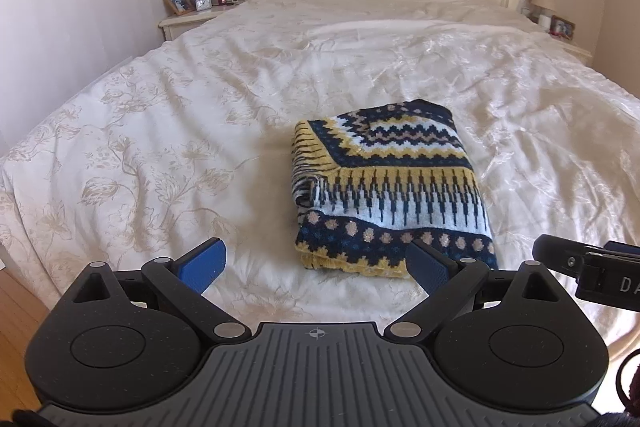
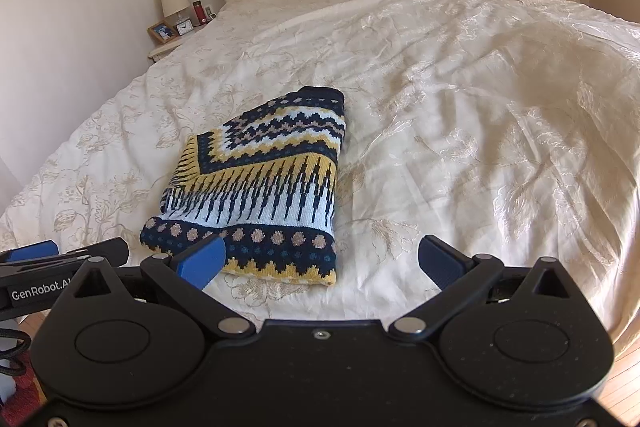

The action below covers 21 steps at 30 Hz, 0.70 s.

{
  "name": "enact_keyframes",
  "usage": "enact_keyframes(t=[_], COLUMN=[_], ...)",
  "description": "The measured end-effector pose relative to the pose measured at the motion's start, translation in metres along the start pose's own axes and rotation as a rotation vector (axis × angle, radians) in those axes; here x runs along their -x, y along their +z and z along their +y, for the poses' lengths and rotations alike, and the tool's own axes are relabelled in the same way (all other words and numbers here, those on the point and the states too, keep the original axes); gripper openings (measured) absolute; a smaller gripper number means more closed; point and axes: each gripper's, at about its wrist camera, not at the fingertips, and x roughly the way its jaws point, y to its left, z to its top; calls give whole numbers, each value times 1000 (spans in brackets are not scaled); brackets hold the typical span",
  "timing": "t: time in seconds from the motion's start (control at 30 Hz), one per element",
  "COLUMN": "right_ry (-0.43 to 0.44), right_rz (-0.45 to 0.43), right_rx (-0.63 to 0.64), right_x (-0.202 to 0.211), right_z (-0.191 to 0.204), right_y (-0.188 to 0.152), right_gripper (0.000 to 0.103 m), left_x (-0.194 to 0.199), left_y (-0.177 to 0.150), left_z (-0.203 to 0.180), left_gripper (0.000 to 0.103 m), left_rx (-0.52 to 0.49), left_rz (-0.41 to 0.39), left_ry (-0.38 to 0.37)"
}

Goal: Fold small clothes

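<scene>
Well, left wrist view: navy, yellow & white patterned knit sweater (image 1: 390, 187) lies folded at centre-right on the cream floral bedspread (image 1: 160, 155). Left gripper (image 1: 320, 265) spread wide, empty, short of its near hem. Soft, thick, probably light; pinch a corner edge.

Right wrist view: sweater centre-left, right gripper (image 2: 322, 259) also spread, empty. Underside layers hidden; bed's near edge cut off.
</scene>
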Motion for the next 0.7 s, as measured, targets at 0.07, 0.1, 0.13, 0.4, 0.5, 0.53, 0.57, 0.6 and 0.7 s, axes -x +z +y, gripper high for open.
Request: enact_keyframes(t=[0.07,0.1,0.13,0.4,0.5,0.53,0.57,0.6,0.7], right_ry=[1,1,0,4,7,8,8,9,9], right_rz=[0,0,0,-3,-3,-2,-1,-1,-1], right_rx=[0,1,1,1,5,6,7,8,8], right_x=[0,0,0,0,1,1,1,0,0], right_z=[0,0,0,0,2,2,2,2,2], right_y=[0,0,0,0,0,0,0,-1,-1], right_gripper=[102,102,102,102,102,102,102,102,102], left_x=[0,0,-1,-1,-1,-1,-1,-1,0], left_y=[0,0,0,0,0,0,0,0,0], left_z=[0,1,1,1,1,1,1,2,1], left_gripper=[98,98,98,98,98,98,98,98,98], left_rx=[-1,-2,-3,-6,-9,-11,-11,-12,-11], left_rz=[0,1,2,2,3,2,2,2,2], left_ry=[3,3,4,4,3,2,2,2,2])
